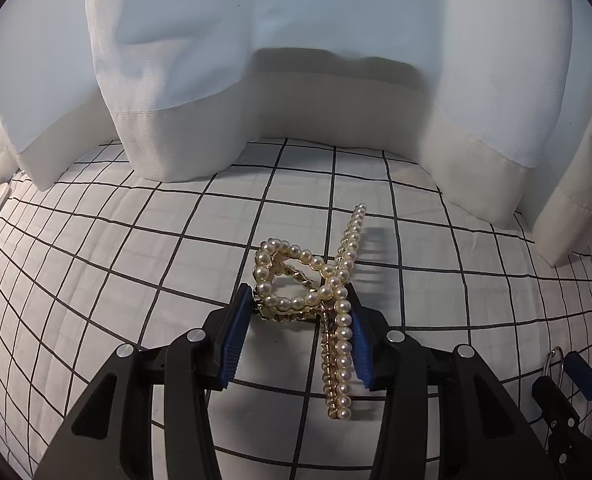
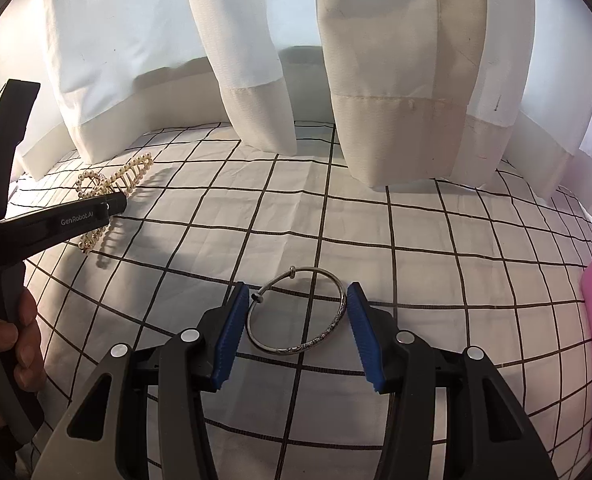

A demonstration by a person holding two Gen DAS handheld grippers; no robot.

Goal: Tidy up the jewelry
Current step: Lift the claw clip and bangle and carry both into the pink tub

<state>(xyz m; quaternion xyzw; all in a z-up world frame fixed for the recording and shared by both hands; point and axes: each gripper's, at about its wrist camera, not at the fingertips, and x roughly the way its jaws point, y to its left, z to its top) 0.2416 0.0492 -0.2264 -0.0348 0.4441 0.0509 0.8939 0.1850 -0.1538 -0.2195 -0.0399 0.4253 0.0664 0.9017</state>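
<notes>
While one pearl hair claw point(image 1: 328, 292) lies on the checked cloth point(image 1: 135, 240) at twelve o'clock from the left gripper point(image 1: 302, 332), both blue pads press its sides. One silver bangle point(image 2: 298, 312) sits clamped between the right gripper point(image 2: 296, 328) pads. "GenRobot.AI" reads along the left tool's finger. A hand point(image 2: 3, 344) wraps its handle at nine o'clock; both tools tilt steeply downward.
</notes>
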